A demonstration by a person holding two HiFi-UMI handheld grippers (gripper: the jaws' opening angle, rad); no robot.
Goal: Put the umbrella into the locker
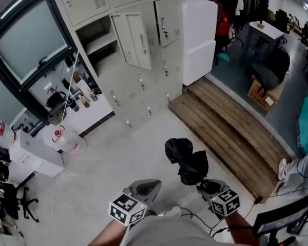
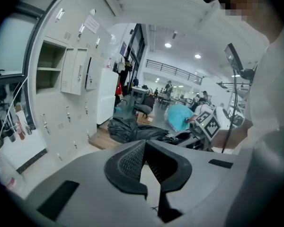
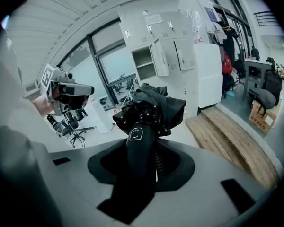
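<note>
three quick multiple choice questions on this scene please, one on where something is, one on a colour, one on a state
1. Where is the umbrella?
A) on the floor
B) in the right gripper's jaws
C) on a shelf

2. What colour is the umbrella?
A) black
B) red
C) yellow

3. How do the lockers stand?
A) every door shut
B) a door open
C) all doors taken off

Answers:
1 B: the right gripper view shows the jaws closed on the umbrella's handle.
2 A: its folded cloth and handle are black in every view.
3 B: the head view shows a door swung out beside an open compartment.
</note>
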